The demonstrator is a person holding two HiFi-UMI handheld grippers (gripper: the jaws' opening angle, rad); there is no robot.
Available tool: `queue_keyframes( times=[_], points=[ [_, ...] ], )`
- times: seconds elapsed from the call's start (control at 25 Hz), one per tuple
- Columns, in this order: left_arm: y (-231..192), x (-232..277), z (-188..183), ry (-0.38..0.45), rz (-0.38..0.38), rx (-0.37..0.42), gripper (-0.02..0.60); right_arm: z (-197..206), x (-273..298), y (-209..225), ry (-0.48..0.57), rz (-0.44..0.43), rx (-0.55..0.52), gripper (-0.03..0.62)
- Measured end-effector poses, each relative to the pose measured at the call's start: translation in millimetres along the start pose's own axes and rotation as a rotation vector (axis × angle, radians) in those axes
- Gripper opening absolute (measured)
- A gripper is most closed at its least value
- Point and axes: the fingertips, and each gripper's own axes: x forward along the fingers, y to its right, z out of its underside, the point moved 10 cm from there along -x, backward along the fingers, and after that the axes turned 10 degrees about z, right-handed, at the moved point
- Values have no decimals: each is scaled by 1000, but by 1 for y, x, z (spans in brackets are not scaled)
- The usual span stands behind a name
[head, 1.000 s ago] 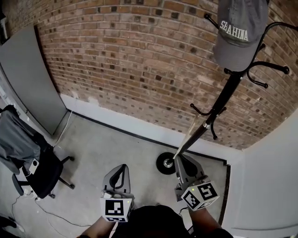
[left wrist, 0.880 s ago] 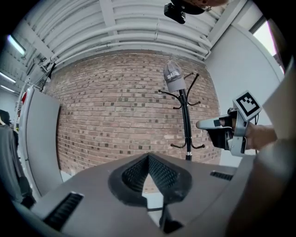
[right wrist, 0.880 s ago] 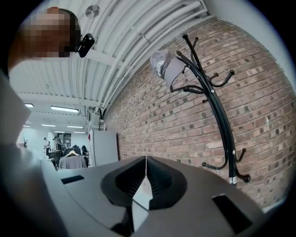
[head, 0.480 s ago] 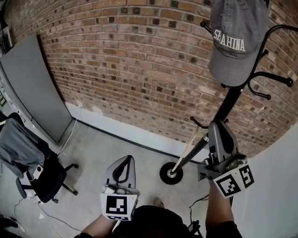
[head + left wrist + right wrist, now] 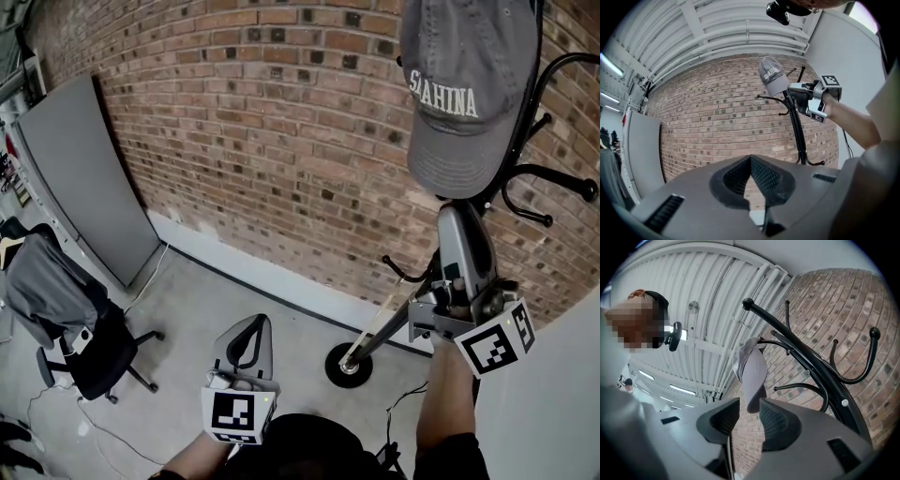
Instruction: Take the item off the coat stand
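Head view: grey cap [image 5: 464,103] hangs high on the black coat stand [image 5: 553,171], at upper right against the brick wall [image 5: 262,122]; crown up, brim straight down, long axis near vertical, lettered front facing this camera; right gripper [image 5: 457,214] held high, tips pointing up, just under the brim's edge; left gripper [image 5: 249,321] low, close to the person's body, well apart from the stand; stand's round base [image 5: 349,366] sits on the concrete floor [image 5: 234,291], shown only here; grey panel [image 5: 80,178] leans on the wall at left; near it an office chair [image 5: 94,356] with a grey garment [image 5: 37,291] draped over it.

Right gripper view: jaws released, open gap between the pads [image 5: 780,420]; brim seen edge-on, a thin curved tongue hanging down at the mouth of that gap; whether it touches either pad cannot be told; nothing grasped; pole runs diagonally at right with curled hooks; lettering does not show from this side.

Left gripper view: jaws clenched tip to tip, nothing in them; looks across at the stand side-on; right gripper beside the pole, tips at the brim's lower edge; the cap's outline from the side shows only here.
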Motion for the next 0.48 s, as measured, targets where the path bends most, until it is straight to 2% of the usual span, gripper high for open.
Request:
queue_keyframes(
  times=[0.24, 0.48],
  points=[
    [6, 4, -2, 0, -33, 3, 26, 1, 19, 12, 14, -79, 79, 114],
    [12, 8, -2, -1, -35, 13, 26, -10, 35, 11, 125, -220, 138, 113]
  ],
)
